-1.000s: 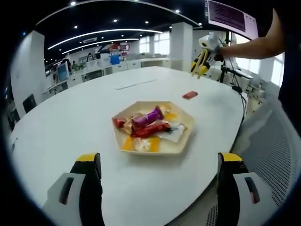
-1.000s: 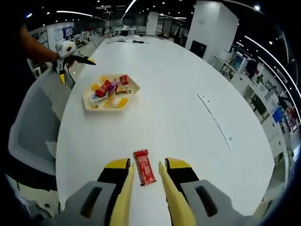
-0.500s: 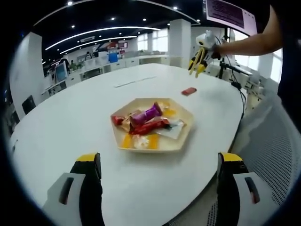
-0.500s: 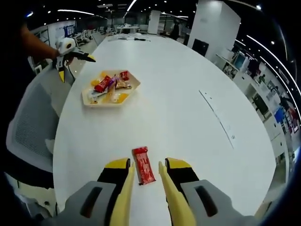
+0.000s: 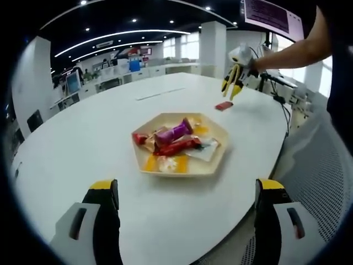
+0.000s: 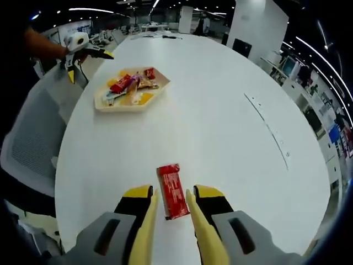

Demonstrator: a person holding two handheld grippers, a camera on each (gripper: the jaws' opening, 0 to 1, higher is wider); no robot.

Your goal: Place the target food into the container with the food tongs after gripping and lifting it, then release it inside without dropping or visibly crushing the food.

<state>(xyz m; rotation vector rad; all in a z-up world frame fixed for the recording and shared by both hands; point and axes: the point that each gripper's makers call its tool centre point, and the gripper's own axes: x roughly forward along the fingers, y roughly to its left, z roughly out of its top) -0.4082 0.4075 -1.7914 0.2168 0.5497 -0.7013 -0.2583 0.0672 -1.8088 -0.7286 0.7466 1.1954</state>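
Snack bar [image 6: 172,191], red-wrapped, lies flat on the white worktop [image 6: 220,116], its near end between the tips of my right tongs [image 6: 171,205]. Those tongs are parted around it, one tip on each side; I cannot tell whether they touch the wrapper. In the left gripper view the same bar [image 5: 223,105] sits far across the worktop [image 5: 83,138], with my right tongs [image 5: 234,85] just above it. The tray [image 6: 106,104] stands well apart from the bar, near the worktop's edge, loaded with wrapped snacks [image 6: 124,84]. My left tongs [image 5: 187,190] are spread wide and hold nothing, hovering at the worktop's edge with the tray [image 5: 212,168] just ahead. In it, a purple packet [image 5: 173,133] rests on a red one [image 5: 177,147]. A mesh chair [image 5: 322,187] stands beside the worktop.
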